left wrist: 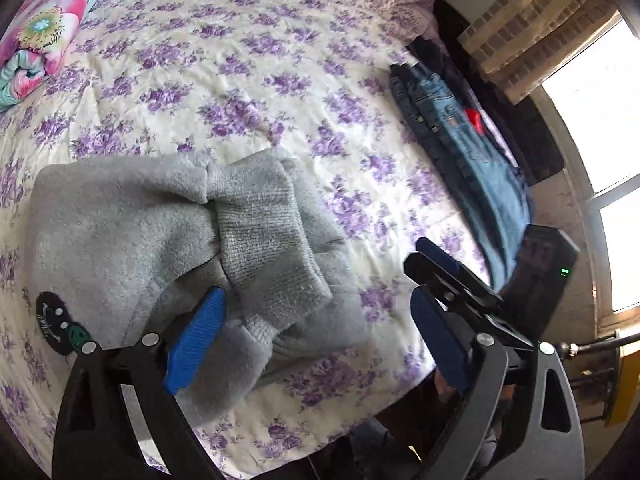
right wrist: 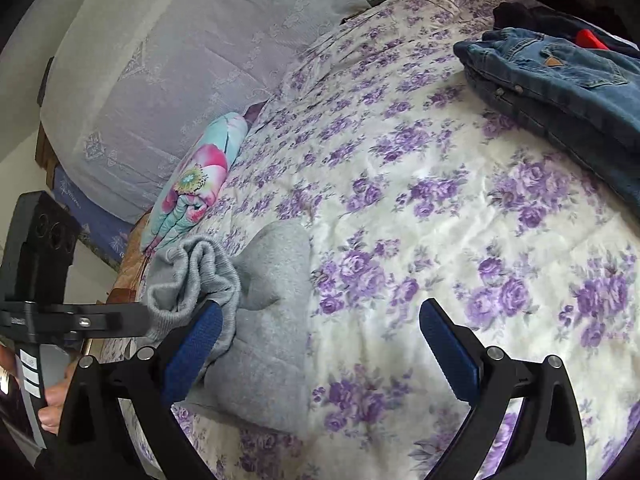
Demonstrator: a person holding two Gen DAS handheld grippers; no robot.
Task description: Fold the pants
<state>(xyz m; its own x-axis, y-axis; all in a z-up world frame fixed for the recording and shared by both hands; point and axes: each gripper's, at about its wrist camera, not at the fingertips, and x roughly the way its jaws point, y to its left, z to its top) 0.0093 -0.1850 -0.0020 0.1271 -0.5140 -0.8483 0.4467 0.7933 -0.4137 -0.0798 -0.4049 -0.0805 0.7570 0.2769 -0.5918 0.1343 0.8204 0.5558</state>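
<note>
While the gray pants [left wrist: 160,240] lie bunched on the bed [left wrist: 248,80], near its edge, both claws are wide apart and hold nothing. The left claw [left wrist: 316,340] hangs over them; the right claw [right wrist: 320,352] sits beside them. Folding looks barely begun. Next, I think, grab the cuffs [left wrist: 272,248] and pull flat.

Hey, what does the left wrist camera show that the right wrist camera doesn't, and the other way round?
Only the left wrist view shows the window, the patterned curtain and the black round patch on the grey sweatpants. Only the right wrist view shows the large lavender pillow and the person's hand holding the left gripper. Both show the sweatpants, the folded jeans, the floral bedspread, the rolled flowered blanket, and an open gripper, including the right gripper, hovering by the sweatpants.
</note>
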